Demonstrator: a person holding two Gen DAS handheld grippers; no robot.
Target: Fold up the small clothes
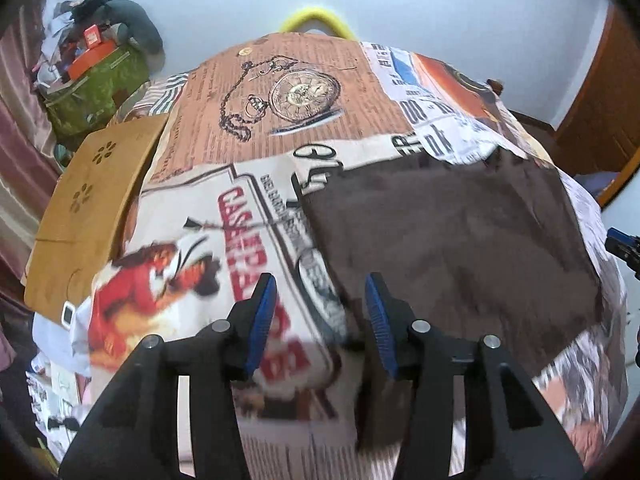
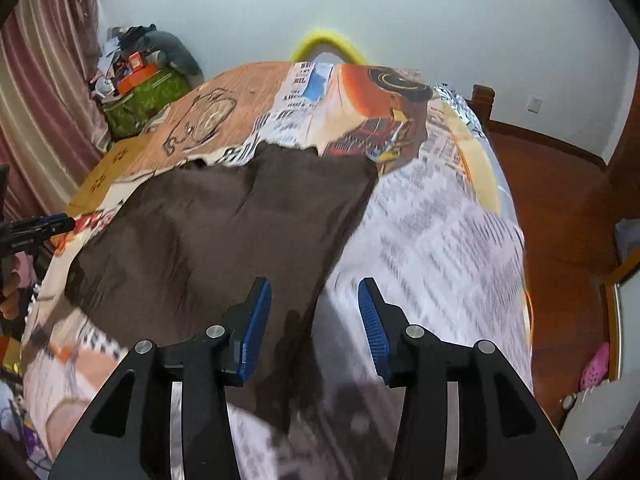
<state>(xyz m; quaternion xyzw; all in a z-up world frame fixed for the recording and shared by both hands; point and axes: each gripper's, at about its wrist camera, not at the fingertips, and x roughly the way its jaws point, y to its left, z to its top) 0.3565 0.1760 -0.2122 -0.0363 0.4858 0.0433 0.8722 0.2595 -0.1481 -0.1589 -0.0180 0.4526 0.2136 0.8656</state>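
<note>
A dark brown garment (image 1: 448, 240) lies spread flat on a bed covered with a printed newspaper-pattern sheet (image 1: 248, 120). In the left wrist view my left gripper (image 1: 320, 320) is open and empty, hovering over the garment's near left edge. In the right wrist view the same garment (image 2: 224, 224) fills the middle. My right gripper (image 2: 314, 324) is open and empty above the garment's near right corner. The left gripper's tip shows at the left edge of the right wrist view (image 2: 44, 226).
A brown cardboard sheet (image 1: 88, 204) lies at the bed's left side. A green bag with clutter (image 1: 96, 92) stands against the curtain at the far left. A yellow curved bar (image 1: 316, 20) rises behind the bed. Wooden floor (image 2: 560, 216) lies to the right.
</note>
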